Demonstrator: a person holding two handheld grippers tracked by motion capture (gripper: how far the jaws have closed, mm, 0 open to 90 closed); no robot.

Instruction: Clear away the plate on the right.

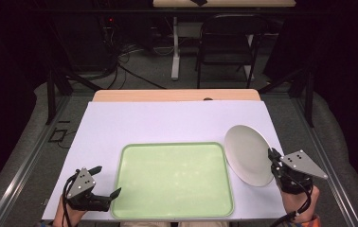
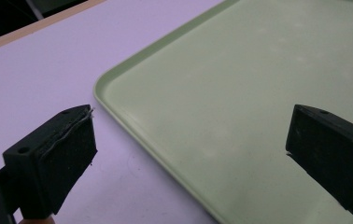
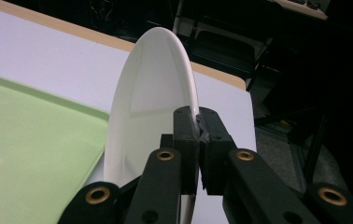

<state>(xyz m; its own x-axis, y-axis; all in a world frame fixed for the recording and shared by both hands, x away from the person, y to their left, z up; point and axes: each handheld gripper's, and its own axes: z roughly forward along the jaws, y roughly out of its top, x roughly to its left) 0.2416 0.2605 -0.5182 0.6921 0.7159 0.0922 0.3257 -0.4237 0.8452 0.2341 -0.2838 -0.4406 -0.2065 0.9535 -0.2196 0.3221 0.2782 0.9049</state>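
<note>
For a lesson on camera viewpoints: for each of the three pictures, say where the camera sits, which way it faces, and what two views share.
High view: above the table's near side, facing forward and down; forearms, left gripper, right gripper.
Left gripper view: on the left gripper, over the green tray's corner, jaws apart.
Right gripper view: along closed jaws pinching the white plate, tilted on edge.
Shared: the green tray and plate.

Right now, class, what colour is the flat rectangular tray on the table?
Pale green, the flat rectangular tray shows best in the high view.
</note>
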